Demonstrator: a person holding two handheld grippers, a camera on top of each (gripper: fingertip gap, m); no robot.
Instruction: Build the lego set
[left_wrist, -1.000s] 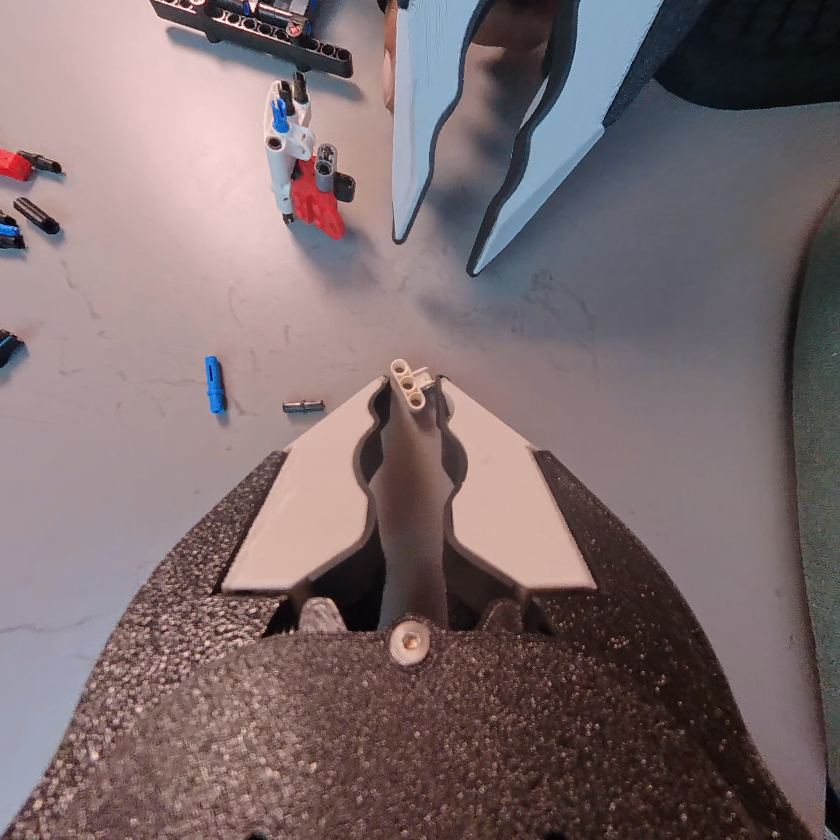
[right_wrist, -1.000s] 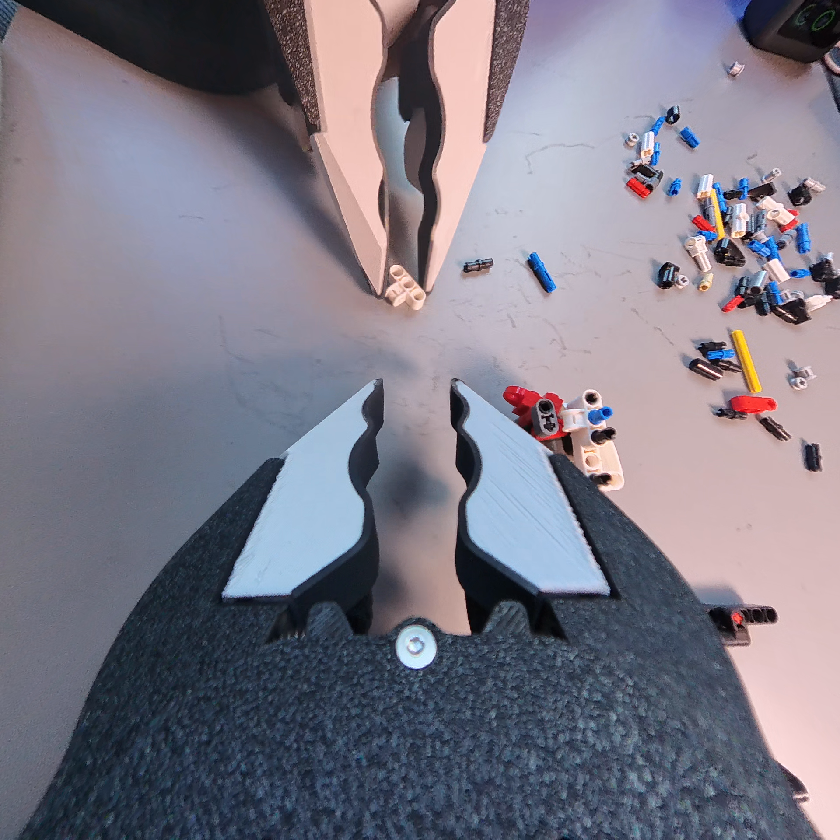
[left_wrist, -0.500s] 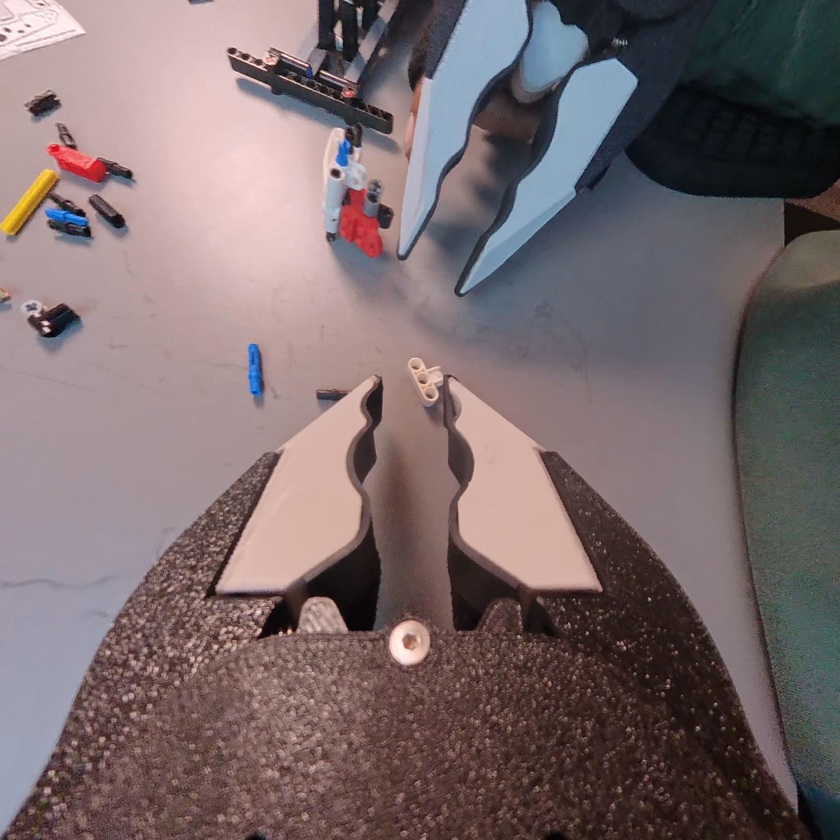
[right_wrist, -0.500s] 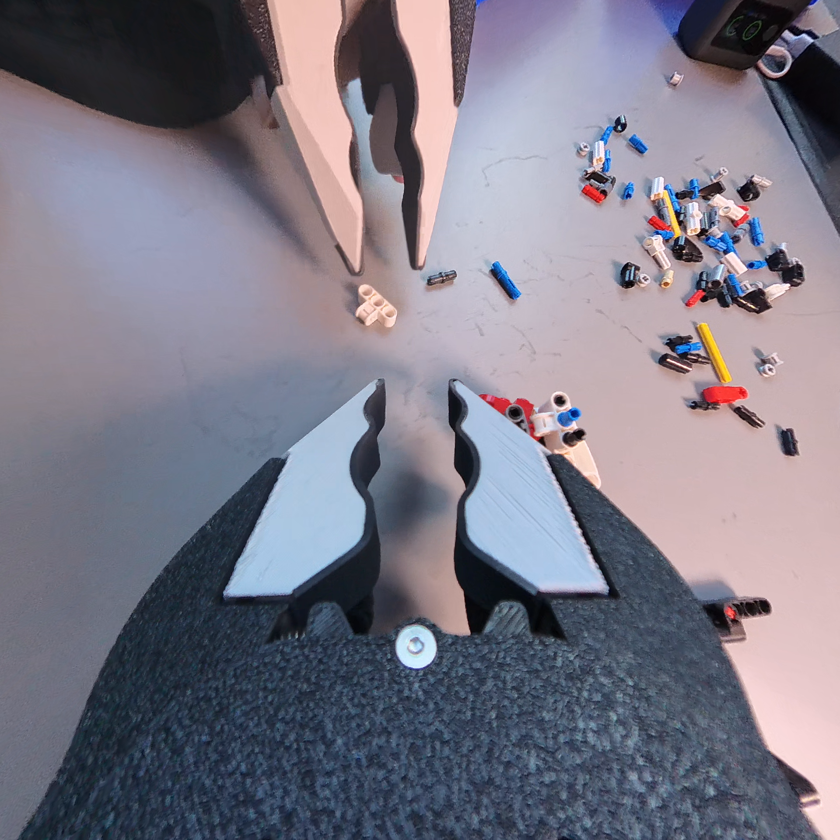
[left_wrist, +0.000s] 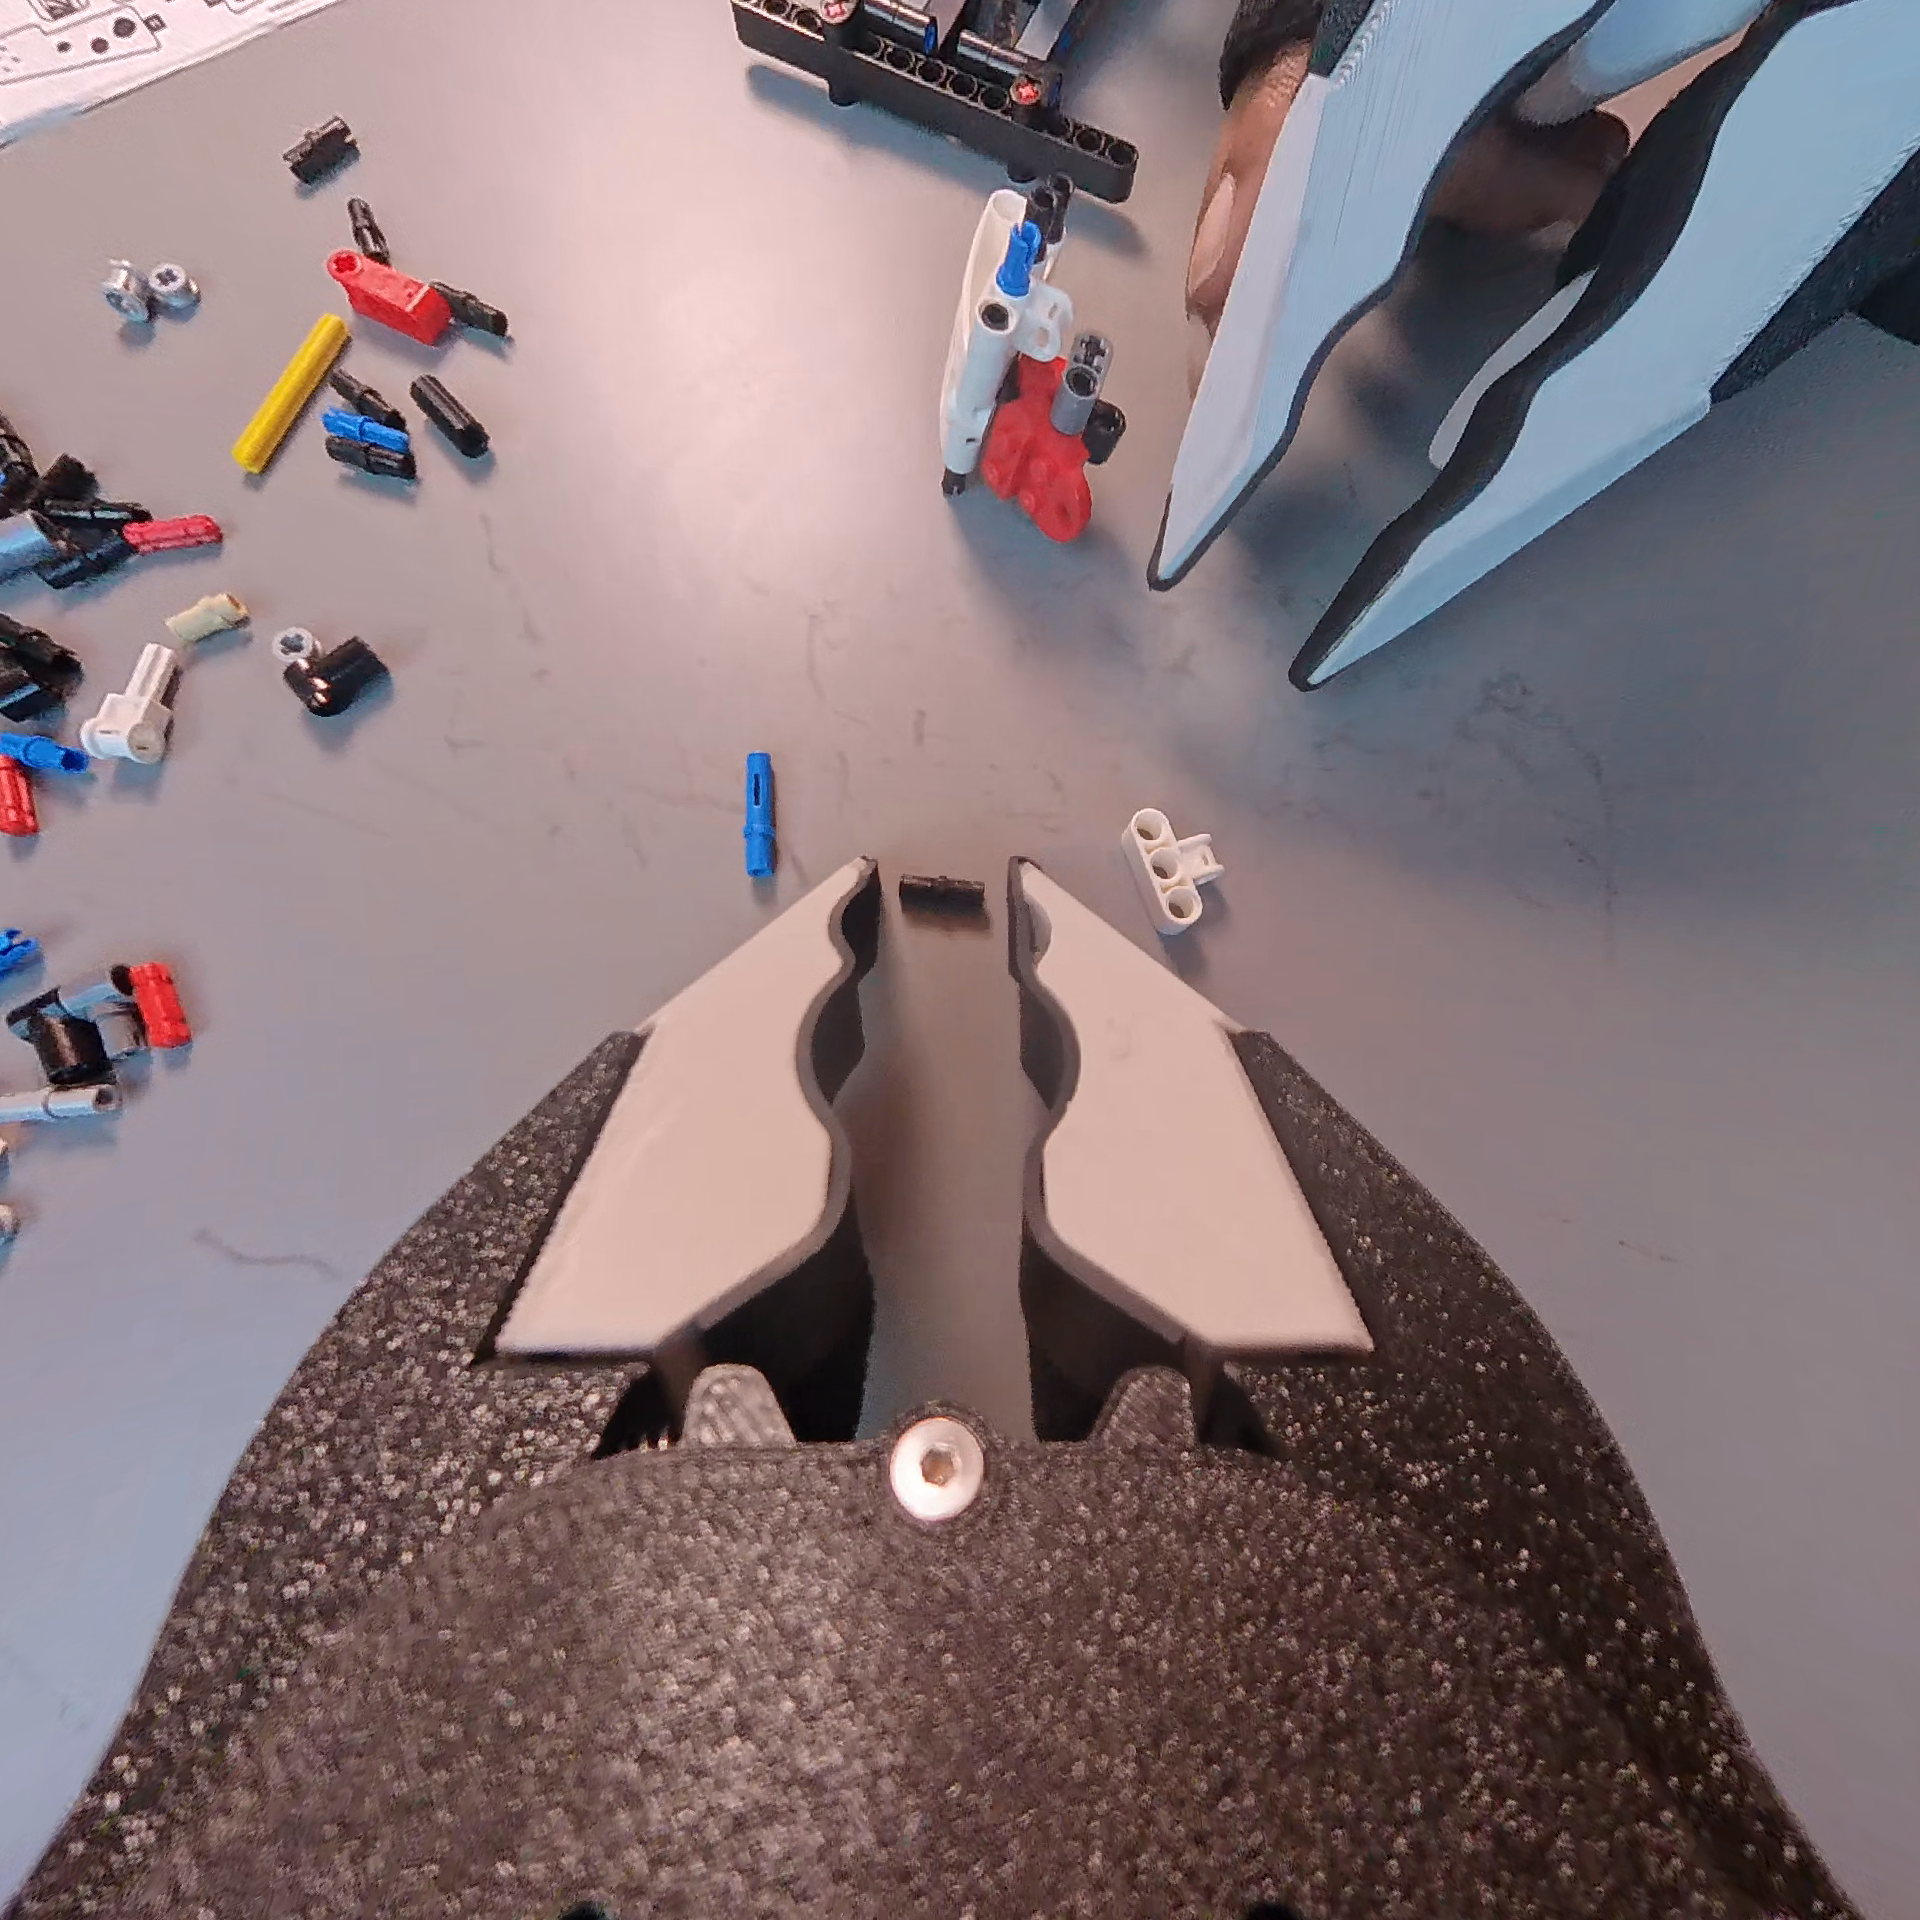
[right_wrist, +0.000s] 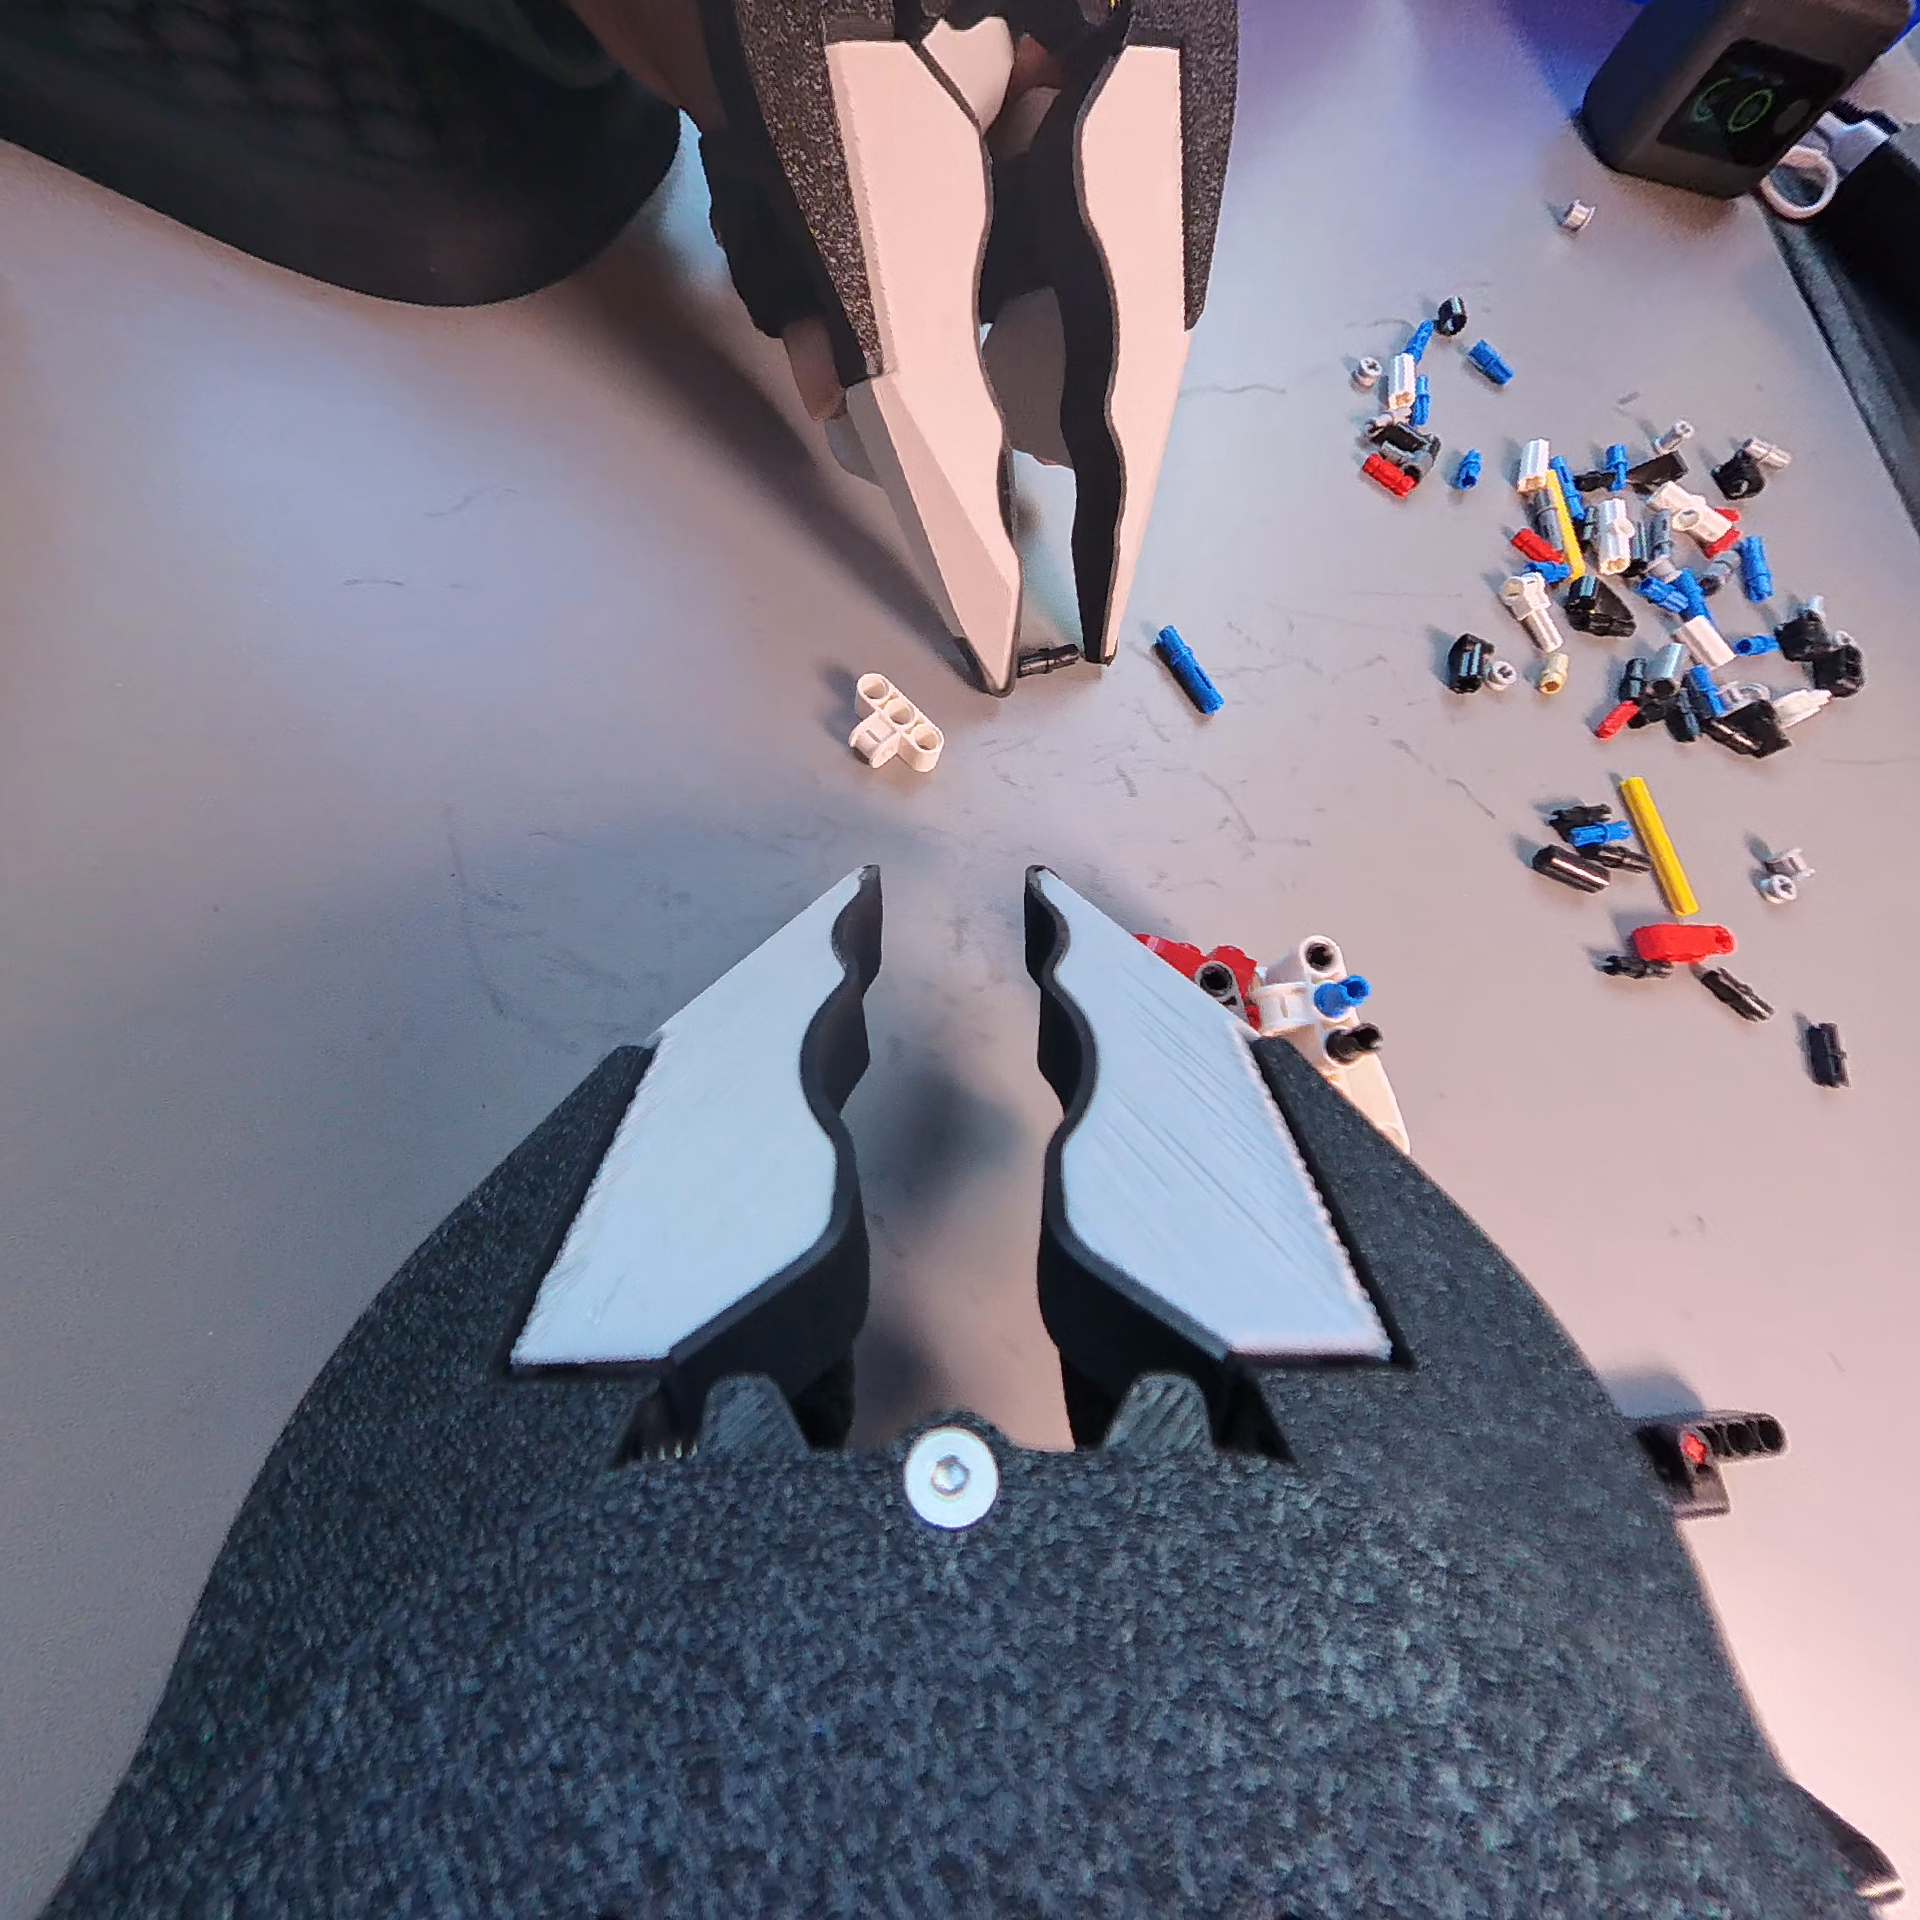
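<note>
From the left wrist view, the left gripper (left_wrist: 940, 862) stands with its jaws apart, straddling a small black pin (left_wrist: 940, 891) on the grey table (left_wrist: 1558, 1039); the step in hand looks like picking that pin, so the next move calls for a careful squeeze across its length. A white three-hole connector (left_wrist: 1169, 868) lies just beside, a blue pin (left_wrist: 760, 812) on the other side. From the right wrist view, the right gripper (right_wrist: 953, 873) hangs parted and empty over bare table, the red-and-white subassembly (right_wrist: 1283, 997) beside it and loose parts (right_wrist: 1642, 582) scattered beyond.
</note>
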